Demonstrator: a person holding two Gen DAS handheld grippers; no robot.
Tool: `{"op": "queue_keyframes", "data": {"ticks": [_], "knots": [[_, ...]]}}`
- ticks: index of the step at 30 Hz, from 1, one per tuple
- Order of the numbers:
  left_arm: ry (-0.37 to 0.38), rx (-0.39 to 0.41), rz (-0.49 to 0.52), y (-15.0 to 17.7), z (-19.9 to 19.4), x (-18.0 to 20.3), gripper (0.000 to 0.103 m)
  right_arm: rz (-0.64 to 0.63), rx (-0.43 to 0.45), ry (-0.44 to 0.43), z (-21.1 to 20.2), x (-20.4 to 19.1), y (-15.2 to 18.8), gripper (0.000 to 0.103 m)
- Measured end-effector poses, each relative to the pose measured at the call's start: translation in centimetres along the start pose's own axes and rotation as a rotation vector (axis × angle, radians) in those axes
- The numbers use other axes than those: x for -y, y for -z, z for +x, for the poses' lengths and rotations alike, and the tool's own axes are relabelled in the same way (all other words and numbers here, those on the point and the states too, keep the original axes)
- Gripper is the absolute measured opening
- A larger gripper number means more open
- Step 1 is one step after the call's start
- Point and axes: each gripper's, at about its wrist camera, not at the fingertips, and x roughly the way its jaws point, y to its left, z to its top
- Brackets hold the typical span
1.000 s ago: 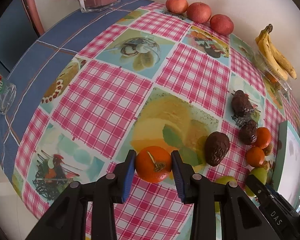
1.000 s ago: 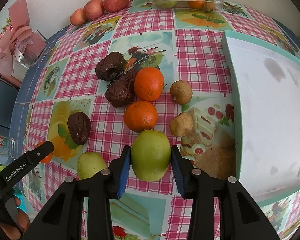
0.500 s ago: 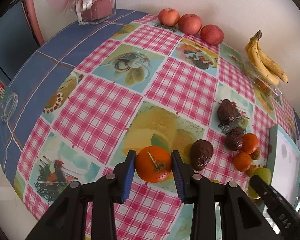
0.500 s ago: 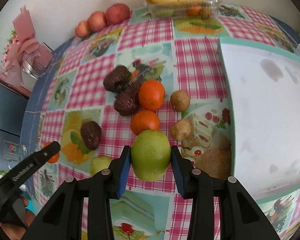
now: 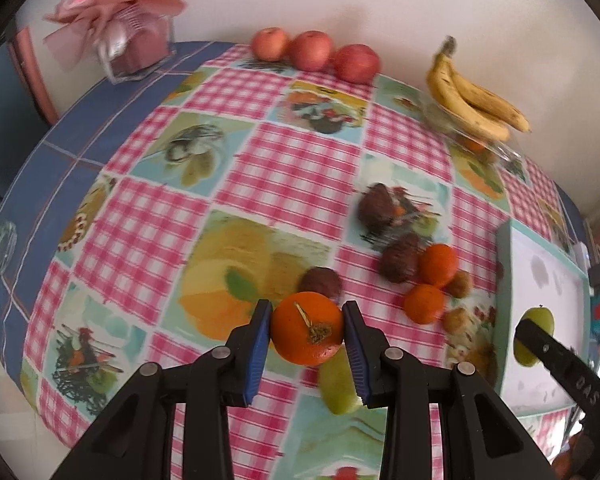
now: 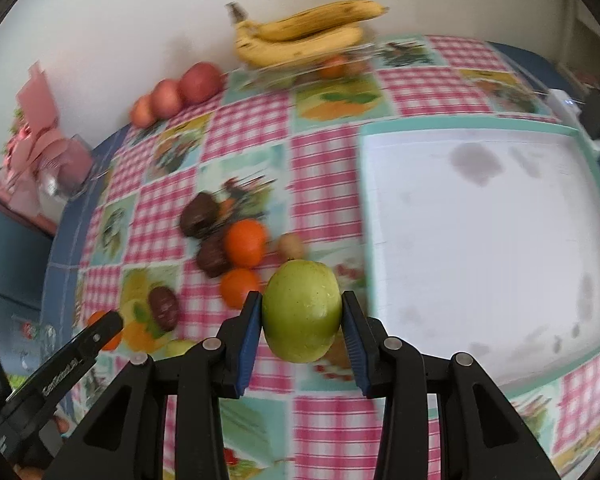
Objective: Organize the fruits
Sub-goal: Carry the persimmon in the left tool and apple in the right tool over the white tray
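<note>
**Both grippers loaded, fruit clear of the cloth**

Left gripper (image 5: 306,334): blue pads clamped on an orange (image 5: 307,328), stem up, held above the checked tablecloth (image 5: 288,168). Right gripper (image 6: 302,322): pads clamped on a green apple (image 6: 301,311), held near the edge of the white tray (image 6: 480,216).

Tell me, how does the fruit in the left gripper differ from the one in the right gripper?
The left gripper holds an orange; the right gripper holds a green apple. The orange is deep orange with a dry stem on top; the green apple is smooth, pale green and looks bulkier. Both are round and clamped between blue pads above the checked tablecloth.
</note>
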Motion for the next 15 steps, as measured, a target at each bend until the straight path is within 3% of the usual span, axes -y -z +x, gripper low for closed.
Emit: {"op": "queue_keyframes", "data": {"ticks": [9,15], "knots": [[0.074,0.01,0.147,1.0,-0.8,6.6,0.038,0.144,0.051,0.136,-1.9,7.2,-0.7,0.041],[0.173,0.031,0.266,1.2,-1.3,12.1,0.038,0.193,0.097,0.182,-3.4,10.2,-1.0,0.041]]}}
